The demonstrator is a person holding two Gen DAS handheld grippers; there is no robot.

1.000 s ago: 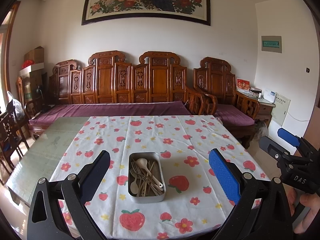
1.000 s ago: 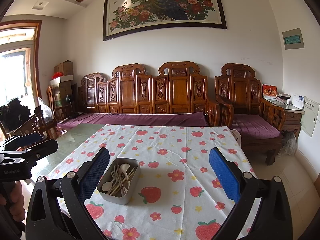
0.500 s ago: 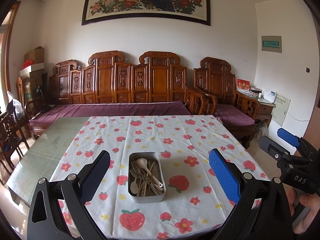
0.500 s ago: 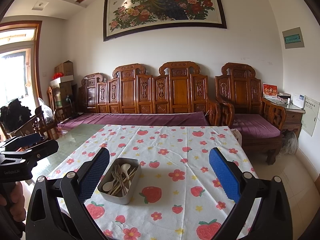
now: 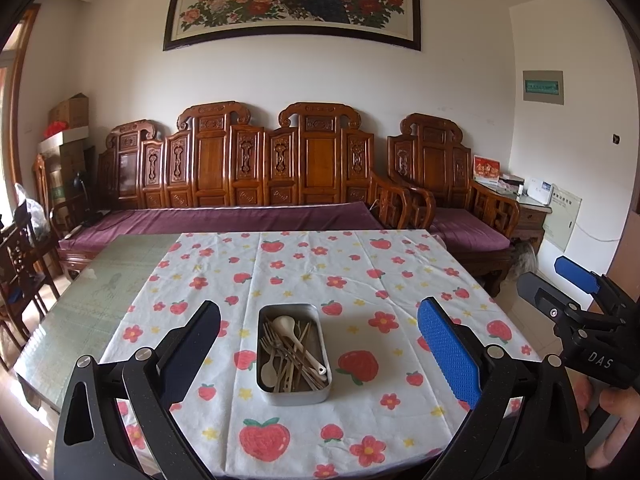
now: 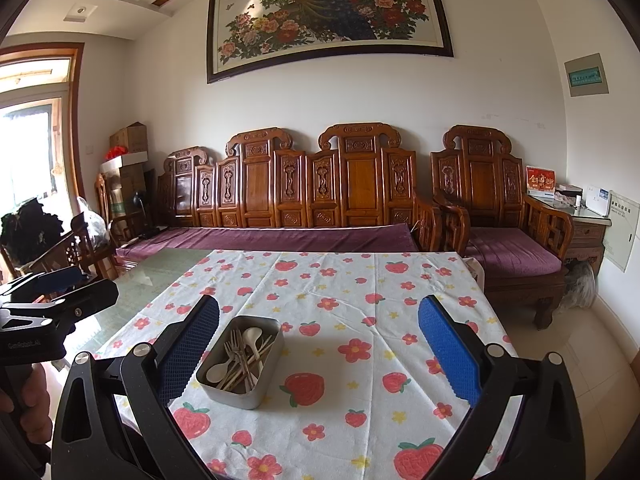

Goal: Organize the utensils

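Note:
A rectangular metal tin (image 5: 269,316) sits near the front of the table, holding a jumble of utensils (image 5: 291,350): white spoons, metal forks and chopsticks. It also shows in the right wrist view (image 6: 256,398). My left gripper (image 5: 318,350) is open and empty, held above the near table edge with the tin between its fingers in view. My right gripper (image 6: 318,350) is open and empty, to the right of the tin. Each gripper shows at the edge of the other's view: the right gripper (image 5: 572,292), the left gripper (image 6: 56,292).
The table (image 5: 100,292) has a glass top, partly covered by a white strawberry-and-flower cloth (image 5: 360,272). A carved wooden sofa with purple cushions (image 5: 240,216) stands behind it, an armchair (image 5: 460,216) at the right, dark chairs (image 5: 16,264) at the left.

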